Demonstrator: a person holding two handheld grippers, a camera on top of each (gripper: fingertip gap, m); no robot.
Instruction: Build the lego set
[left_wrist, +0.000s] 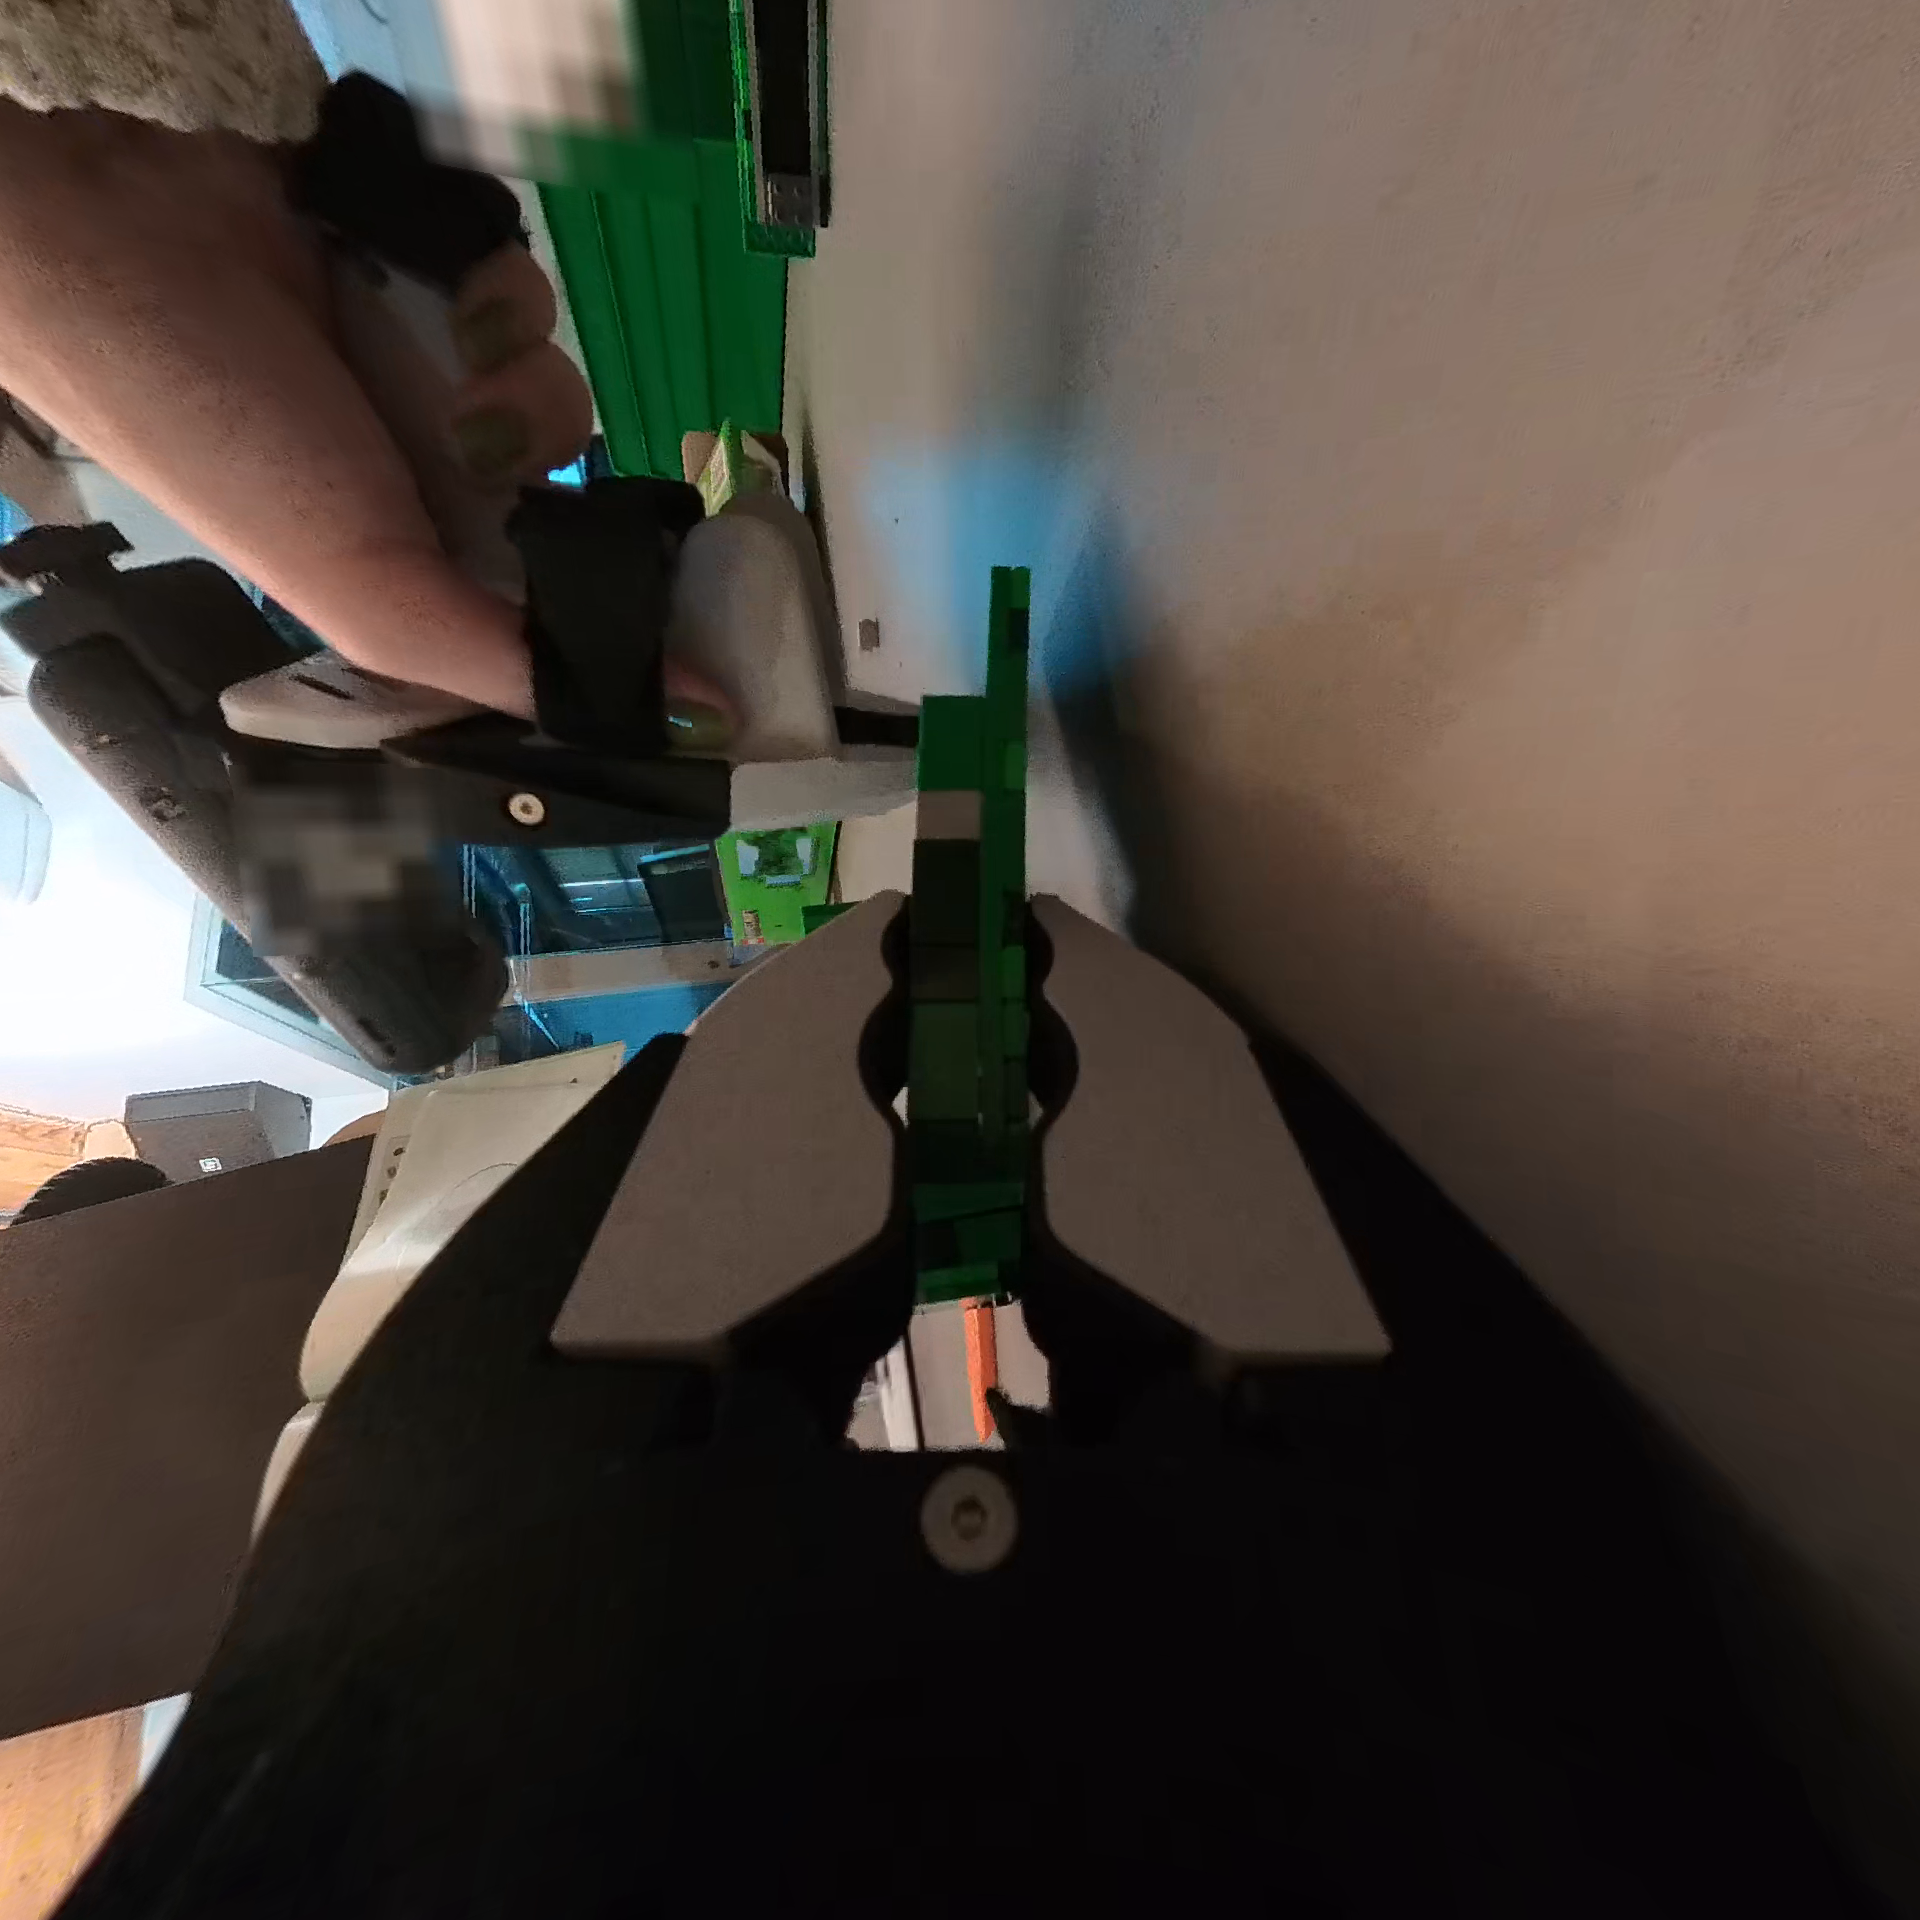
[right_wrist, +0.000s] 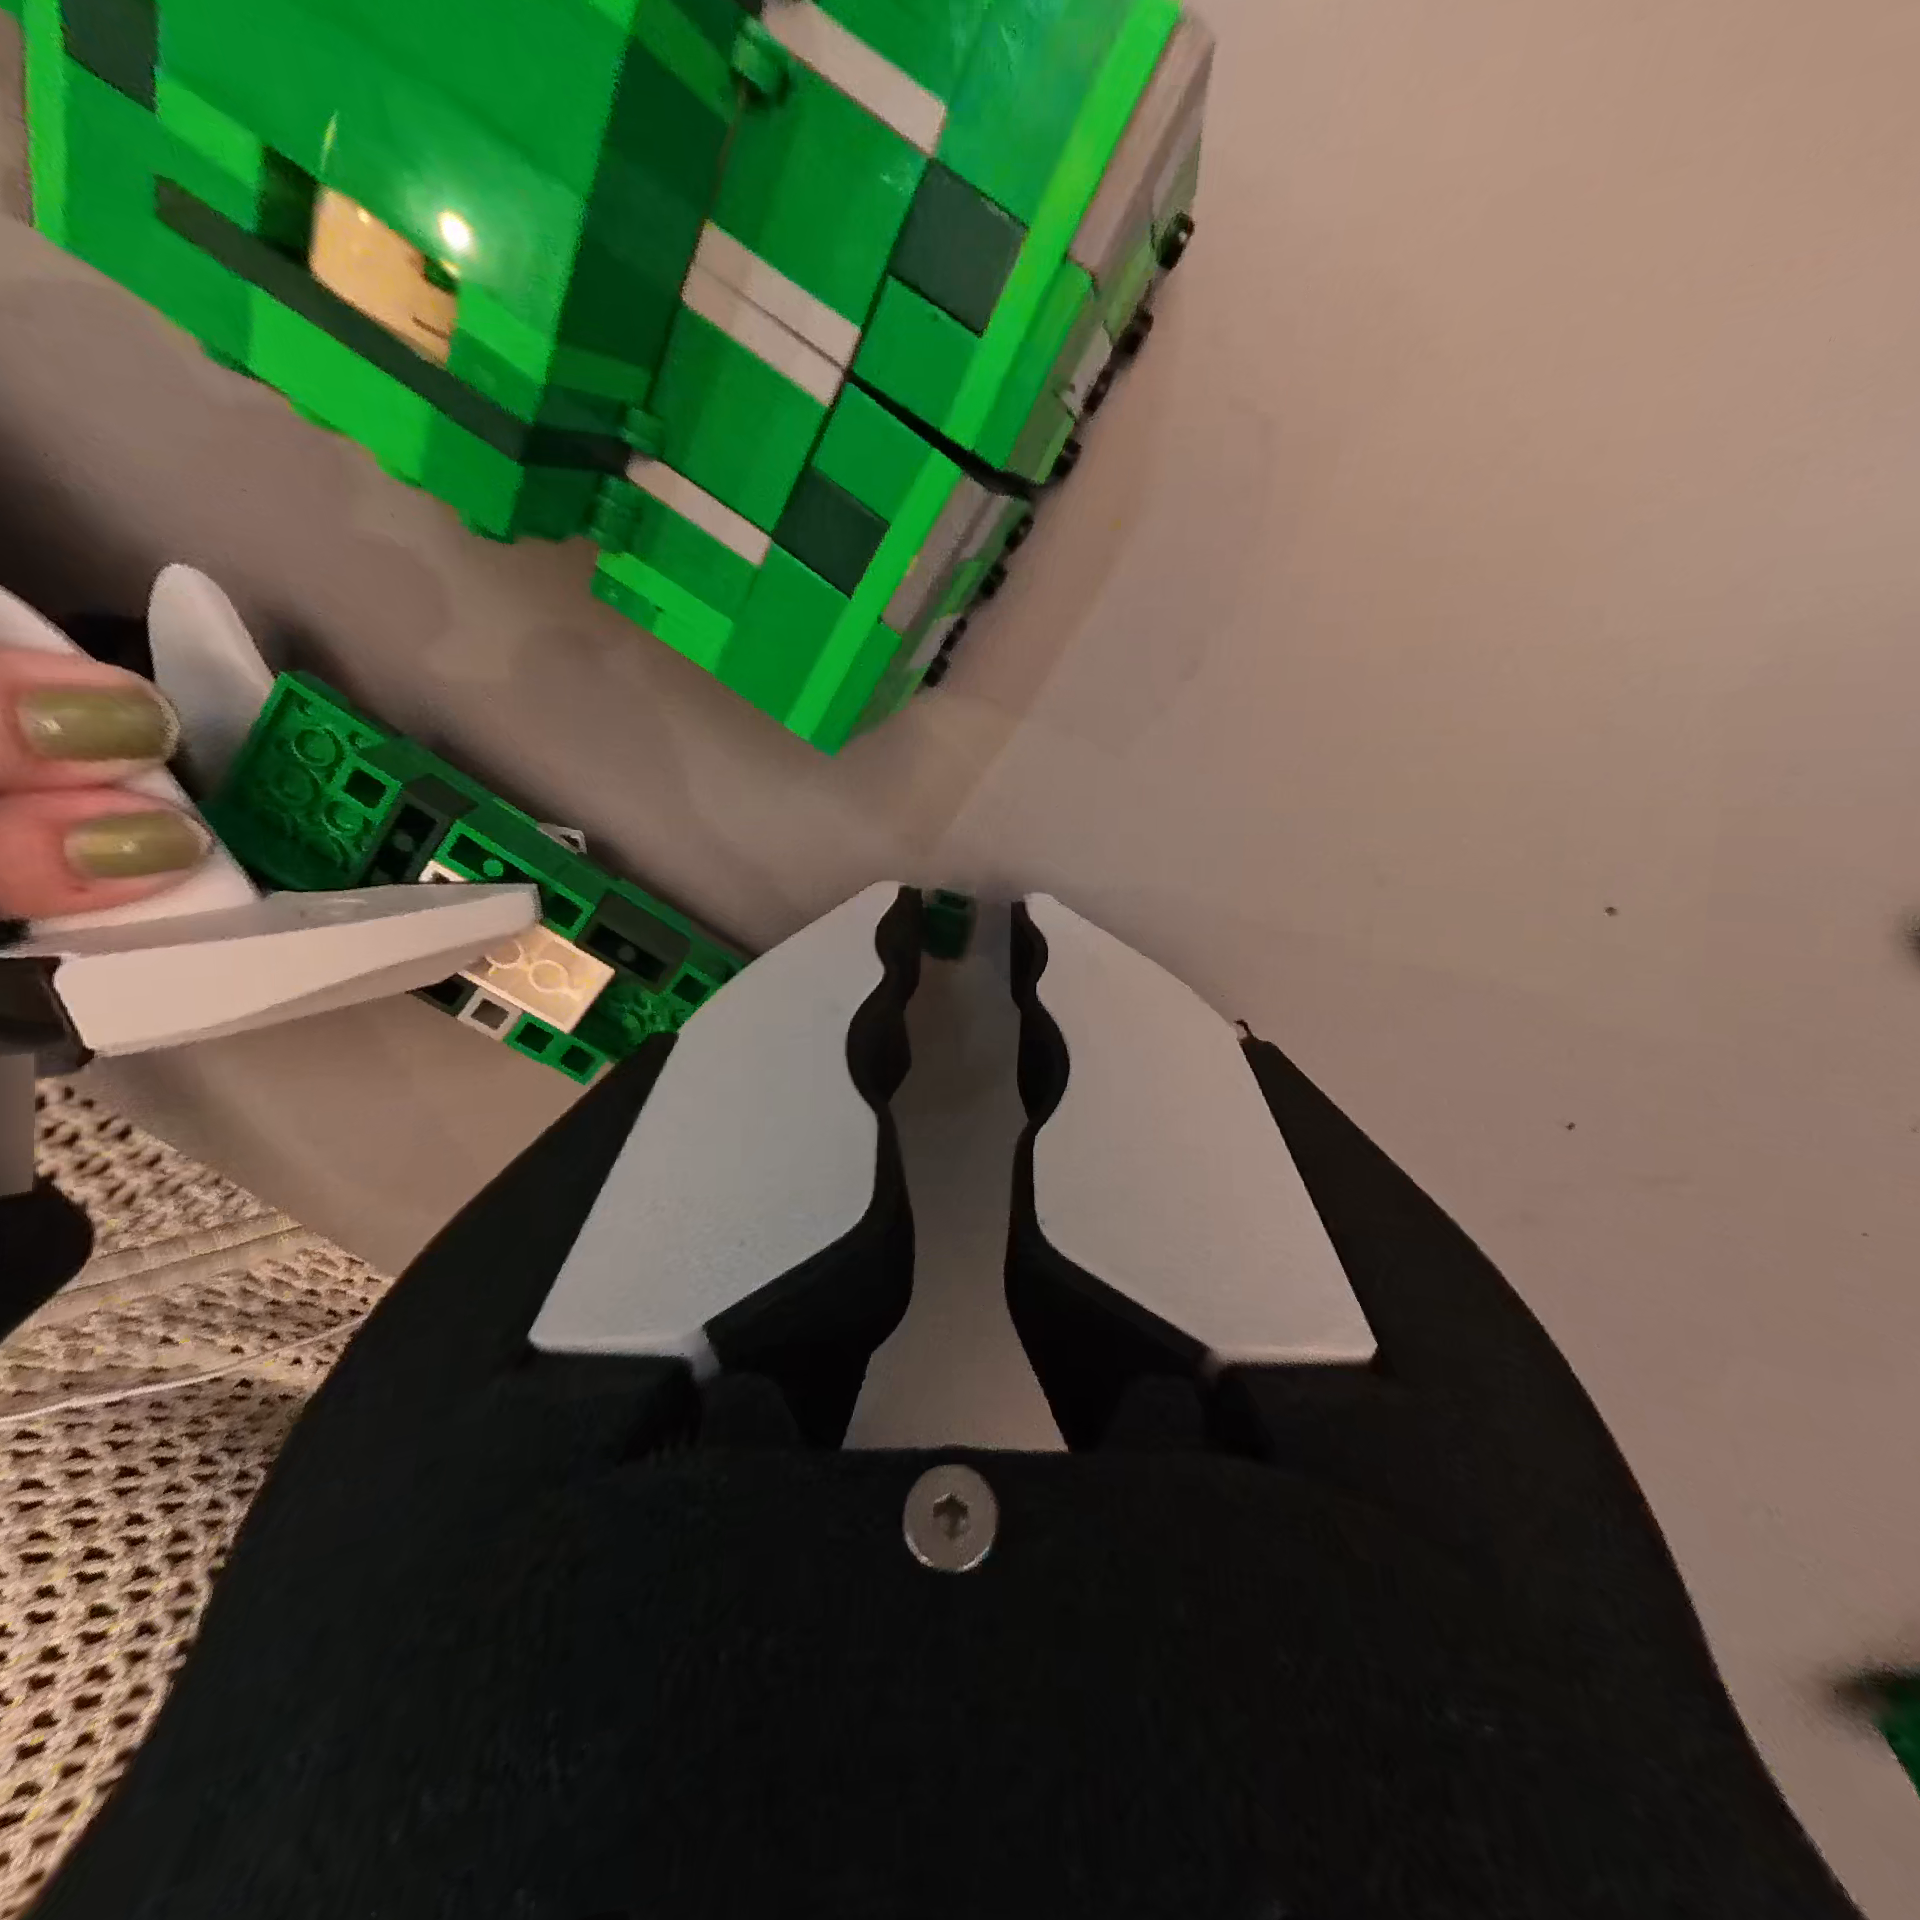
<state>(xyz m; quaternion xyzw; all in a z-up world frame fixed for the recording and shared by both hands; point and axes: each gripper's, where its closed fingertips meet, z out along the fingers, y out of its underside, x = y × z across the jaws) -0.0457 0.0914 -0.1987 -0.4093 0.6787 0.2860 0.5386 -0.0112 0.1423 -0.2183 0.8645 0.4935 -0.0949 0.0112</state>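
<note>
Green flat lego panel (left_wrist: 971, 997) is clamped edgewise in left gripper (left_wrist: 971, 935). Right gripper (right_wrist: 961, 914), jaws narrow, pinches a small dark-green piece (right_wrist: 948, 925) at 12 o'clock; seat it squarely.

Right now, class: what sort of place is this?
Probably an indoor workroom or office, at a plain pale tabletop used for model building: a large green brick build, a green product box, and a dark office chair behind.
</note>
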